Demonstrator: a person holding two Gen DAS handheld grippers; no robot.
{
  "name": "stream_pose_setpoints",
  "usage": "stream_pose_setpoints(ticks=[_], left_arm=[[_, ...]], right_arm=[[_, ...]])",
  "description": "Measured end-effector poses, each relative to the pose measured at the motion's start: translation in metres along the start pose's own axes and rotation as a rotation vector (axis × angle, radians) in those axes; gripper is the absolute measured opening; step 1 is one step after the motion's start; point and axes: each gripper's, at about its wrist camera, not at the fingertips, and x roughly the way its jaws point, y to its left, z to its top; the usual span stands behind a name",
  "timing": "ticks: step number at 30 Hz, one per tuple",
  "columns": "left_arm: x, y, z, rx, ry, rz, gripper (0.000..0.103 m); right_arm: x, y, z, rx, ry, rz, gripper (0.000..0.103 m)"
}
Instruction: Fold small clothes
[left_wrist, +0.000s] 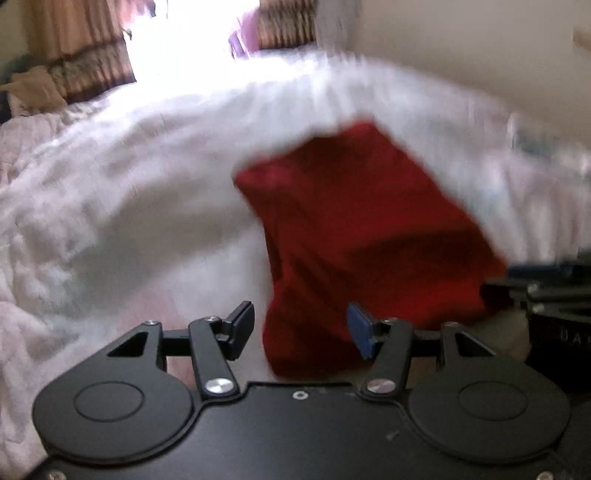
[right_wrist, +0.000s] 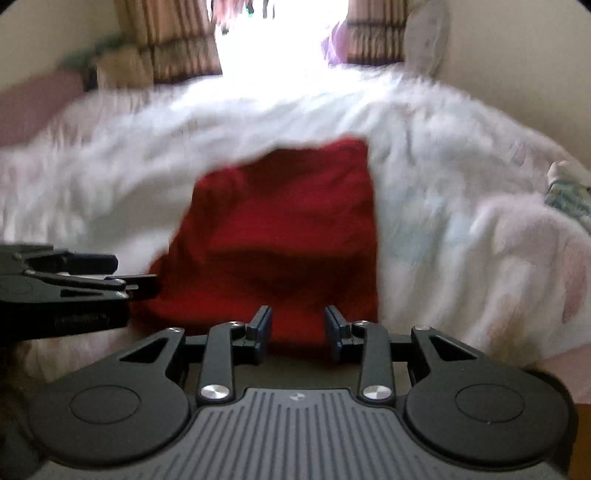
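Left claw (left_wrist: 301, 334) spread wide, right claw (right_wrist: 298, 334) parted more narrowly, both empty, poised at near edge of red garment (right_wrist: 280, 236). Garment lying rumpled on white bedcover (right_wrist: 443, 184), roughly folded, near hem between right claw's fingers. Risk: pinching bedcover along with cloth, or catching one layer only, given soft bunched bedding; blur limits certainty.

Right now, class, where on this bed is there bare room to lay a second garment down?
Free: the white bedding right of the red cloth, and the stretch on its left. Crowded: the near edge, where the left gripper and right gripper sit with jaws open.
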Motion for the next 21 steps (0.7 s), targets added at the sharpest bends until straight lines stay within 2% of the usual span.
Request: stream_pose_setpoints(ticks=[2,4,5,7,8,10,12,14,16,18,21], left_arm=[[0.002,0.004,0.009,-0.044,-0.064,-0.029,0.057],[0.017,0.002,0.017,-0.052,-0.035,-0.05,0.058],[0.029,-0.001,0.017,-0.037,0.025,-0.034,0.058],[0.053,-0.009,0.008,0.029,0.209,0.065,0.06],[0.057,-0.008,0.001,0.052,0.245,0.072,0.06],[0.041,-0.002,-0.011,0.039,0.218,0.047,0.06],[0.026,0.004,-0.015,-0.003,0.251,0.024,0.059],[0.013,0.003,-0.016,-0.028,0.297,0.03,0.059],[0.002,-0.004,-0.01,-0.01,0.31,0.083,0.059],[-0.011,-0.008,-0.005,0.008,0.279,0.095,0.059],[-0.036,-0.01,0.007,-0.008,0.222,0.08,0.059]], right_arm=[[0.008,-0.001,0.005,-0.004,-0.026,-0.047,0.04],[0.026,-0.001,0.011,-0.02,0.012,-0.088,0.04],[0.035,-0.002,0.011,-0.022,0.05,-0.117,0.04],[0.045,-0.004,0.005,-0.024,0.149,-0.146,0.04],[0.043,-0.006,0.001,-0.022,0.169,-0.137,0.041],[0.031,-0.009,-0.008,-0.013,0.192,-0.13,0.05],[0.021,-0.011,-0.011,0.014,0.223,-0.16,0.066],[0.013,-0.011,-0.01,0.076,0.258,-0.18,0.067],[0.001,-0.009,-0.004,0.128,0.266,-0.152,0.071],[-0.01,-0.002,0.001,0.115,0.253,-0.128,0.079],[-0.032,0.01,0.008,0.044,0.217,-0.165,0.083]])
